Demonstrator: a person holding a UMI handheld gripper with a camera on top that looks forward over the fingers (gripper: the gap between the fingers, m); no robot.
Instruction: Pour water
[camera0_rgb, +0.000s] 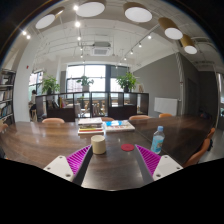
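A cream-coloured cup (98, 145) stands on the dark wooden table (40, 140), just ahead of my left finger. A clear water bottle with a blue label (157, 140) stands further right, beyond my right finger. A small red lid (127, 148) lies flat on the table between cup and bottle. My gripper (112, 160) is open, its magenta pads (79, 160) spread wide with only bare tabletop between them. Nothing is held.
Books (92, 126) and papers (119, 125) lie at the table's far side. Chairs (53, 121) stand behind it. A person's hand (200, 150) rests at the table's right end. Plants (127, 82) and windows fill the room's back.
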